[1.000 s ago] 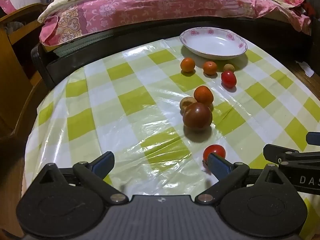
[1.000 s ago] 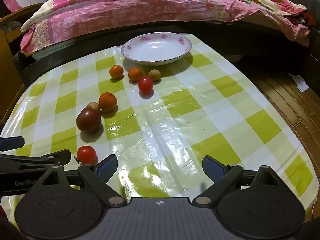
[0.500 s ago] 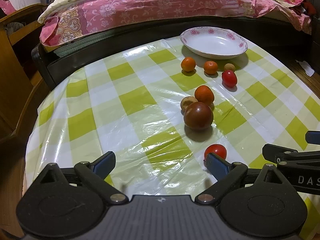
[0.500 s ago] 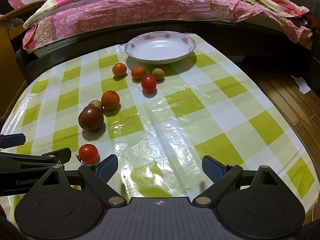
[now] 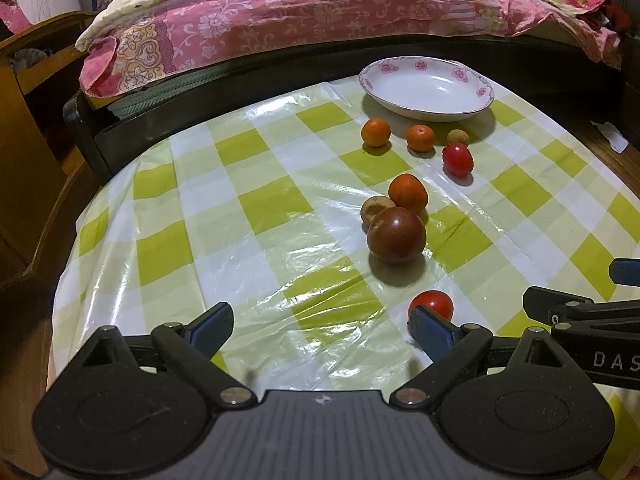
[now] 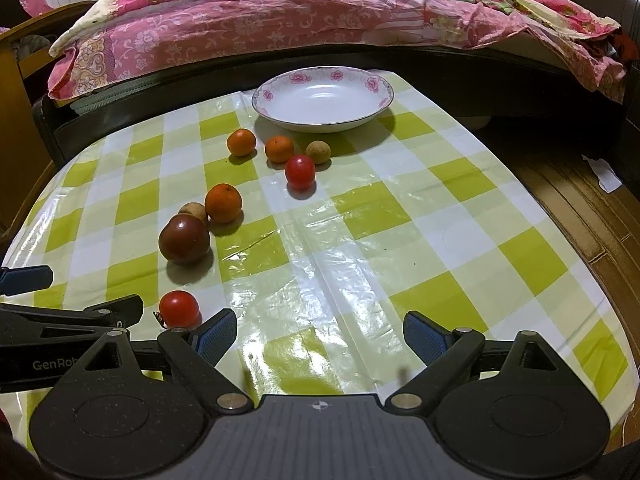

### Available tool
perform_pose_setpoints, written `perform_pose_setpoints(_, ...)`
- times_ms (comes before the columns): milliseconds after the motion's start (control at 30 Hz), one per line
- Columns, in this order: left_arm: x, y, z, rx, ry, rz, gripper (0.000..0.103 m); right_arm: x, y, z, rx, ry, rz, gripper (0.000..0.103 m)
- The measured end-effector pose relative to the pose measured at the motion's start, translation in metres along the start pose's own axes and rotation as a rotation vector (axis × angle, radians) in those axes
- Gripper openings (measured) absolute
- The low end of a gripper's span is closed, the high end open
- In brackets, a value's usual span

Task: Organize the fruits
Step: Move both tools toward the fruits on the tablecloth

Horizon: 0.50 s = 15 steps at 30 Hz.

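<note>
Closer now: half-hidden near tomato (image 5: 432,303)

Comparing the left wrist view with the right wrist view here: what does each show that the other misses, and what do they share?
Only the left wrist view shows the left tool head-on, open, and the "DAS" lettering on the other tool's side. Only the right wrist view shows the right tool head-on, open, the "GenRob" lettering, and more wooden floor. Both show the floral dish, holding no fruit, three oranges, two red tomatoes, two small tan fruits, the dark tomato, the checked tablecloth and the pink bedding.
</note>
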<state>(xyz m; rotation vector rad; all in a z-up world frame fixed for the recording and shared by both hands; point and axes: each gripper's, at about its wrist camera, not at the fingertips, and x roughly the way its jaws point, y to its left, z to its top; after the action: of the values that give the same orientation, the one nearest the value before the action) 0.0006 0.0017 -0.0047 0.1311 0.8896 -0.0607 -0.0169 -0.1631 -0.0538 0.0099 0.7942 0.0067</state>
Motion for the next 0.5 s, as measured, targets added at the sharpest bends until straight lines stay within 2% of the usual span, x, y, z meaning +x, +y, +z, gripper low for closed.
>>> perform_pose_setpoints(500,-0.0006,0.0029,-0.0020,0.005,-0.006,0.008,0.100,0.0005,0.0048,0.0008,-0.007,0.008,0.009,0.087)
